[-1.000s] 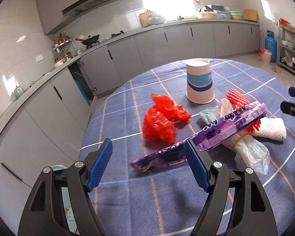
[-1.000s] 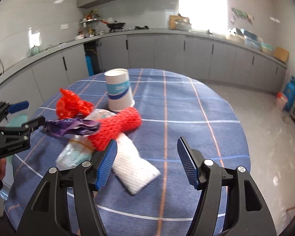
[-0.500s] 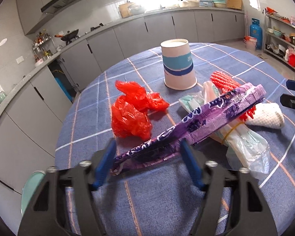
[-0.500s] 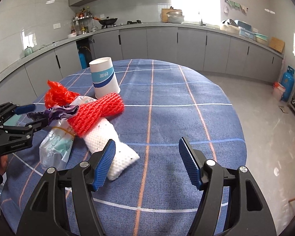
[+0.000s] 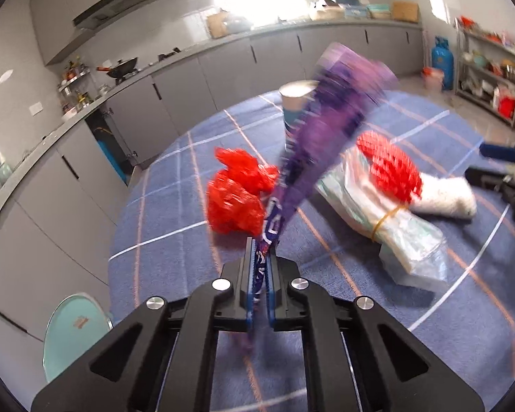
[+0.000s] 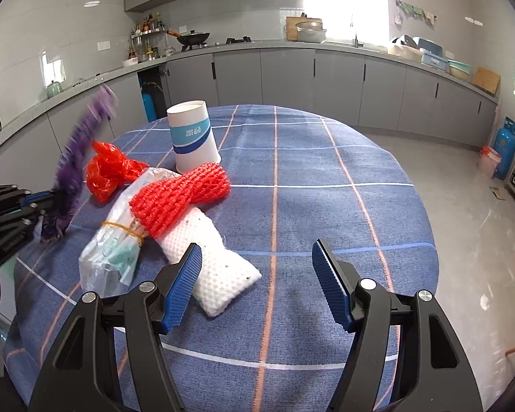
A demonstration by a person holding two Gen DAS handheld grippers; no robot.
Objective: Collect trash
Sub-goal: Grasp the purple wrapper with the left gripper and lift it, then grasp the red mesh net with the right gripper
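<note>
The left gripper (image 5: 261,267) is clamped on the near end of a long purple wrapper (image 5: 322,127), which sticks up and away from the jaws, blurred, above the table (image 5: 175,240) with its blue checked cloth. Just beyond the jaws lies a crumpled red bag (image 5: 237,195). To the right lie a clear plastic bundle (image 5: 405,237) (bound by a yellow rubber band), a red foam net (image 6: 182,199) across it, and a white foam net (image 6: 216,267). A paper cup (image 6: 194,137) stands upside down at the far side. The right gripper (image 6: 257,281) hovers with its jaws apart and nothing between them, its left finger just beside the white foam net.
</note>
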